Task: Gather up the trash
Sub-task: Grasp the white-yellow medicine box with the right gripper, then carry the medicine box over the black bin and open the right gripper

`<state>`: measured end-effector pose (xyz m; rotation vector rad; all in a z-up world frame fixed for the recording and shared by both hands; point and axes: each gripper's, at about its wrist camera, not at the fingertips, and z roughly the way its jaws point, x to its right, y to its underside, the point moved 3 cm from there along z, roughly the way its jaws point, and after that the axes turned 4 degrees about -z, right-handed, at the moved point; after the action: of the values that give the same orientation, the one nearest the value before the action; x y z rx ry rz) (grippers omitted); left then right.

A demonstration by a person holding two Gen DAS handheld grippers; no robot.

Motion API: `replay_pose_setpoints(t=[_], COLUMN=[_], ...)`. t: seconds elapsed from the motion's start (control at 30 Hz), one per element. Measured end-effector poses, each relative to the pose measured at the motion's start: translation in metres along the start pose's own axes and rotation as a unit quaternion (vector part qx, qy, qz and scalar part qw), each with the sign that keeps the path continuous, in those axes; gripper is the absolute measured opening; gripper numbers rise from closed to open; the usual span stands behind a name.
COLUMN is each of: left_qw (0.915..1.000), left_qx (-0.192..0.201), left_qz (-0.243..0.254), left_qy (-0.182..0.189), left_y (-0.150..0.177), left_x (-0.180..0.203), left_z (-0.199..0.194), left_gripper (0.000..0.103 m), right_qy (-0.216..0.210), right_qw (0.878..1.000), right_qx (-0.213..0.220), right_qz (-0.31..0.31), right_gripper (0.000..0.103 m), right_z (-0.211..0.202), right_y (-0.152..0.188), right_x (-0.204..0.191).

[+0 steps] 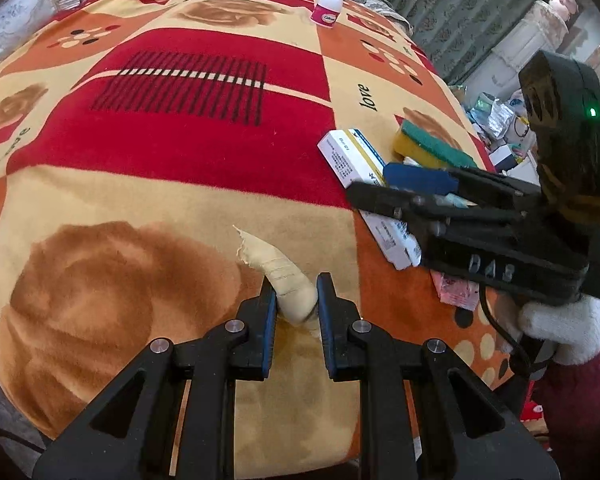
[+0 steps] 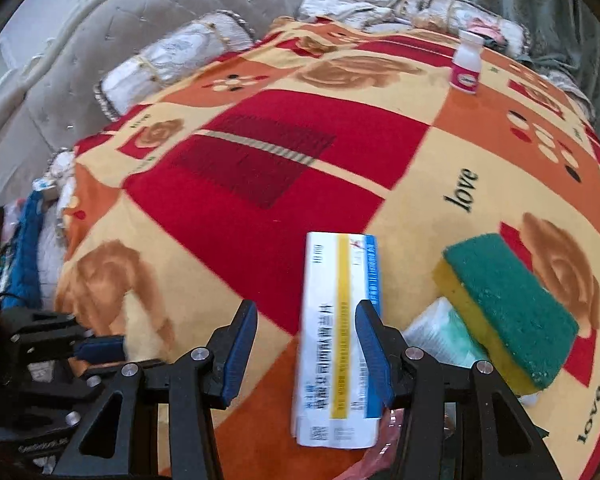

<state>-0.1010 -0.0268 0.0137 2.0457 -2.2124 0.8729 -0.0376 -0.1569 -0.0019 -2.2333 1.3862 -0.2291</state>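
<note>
So the left gripper point(image 1: 296, 300) is pinching a crumpled beige scrap of tape or paper point(image 1: 282, 270), torn end sticking up and away over the red, orange and cream patterned blanket point(image 1: 180, 152). That one looks sorted. The right gripper point(image 2: 306, 344) is spread wide and holds nothing, hovering over the long white cardboard medicine box with a yellow stripe point(image 2: 340, 344). The box's long axis runs pretty much straight along the fingers, but it sits off to the right-hand finger rather than centred in the gap. I reckon the right hand is way nearer and needs a small nudge right before closing across the narrow width. A yellow and green sponge point(image 2: 508, 308) lies just beside it
</note>
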Motion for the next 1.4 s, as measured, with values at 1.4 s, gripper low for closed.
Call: replay_pose_setpoints(t=[1.4], left_qw=[0.9947], left_qx=[0.045], left_qz=[0.087], left_qy=[0.033], left_y=[-0.003], left_x=[0.102], left_z=[-0.024], left_gripper=[0.017], right_qy=[0.043], right_qw=[0.994], right_qx=[0.086], right_qz=[0.048], right_gripper=[0.041], right_z=[-0.113], right_y=[0.068], right_x=[0.028])
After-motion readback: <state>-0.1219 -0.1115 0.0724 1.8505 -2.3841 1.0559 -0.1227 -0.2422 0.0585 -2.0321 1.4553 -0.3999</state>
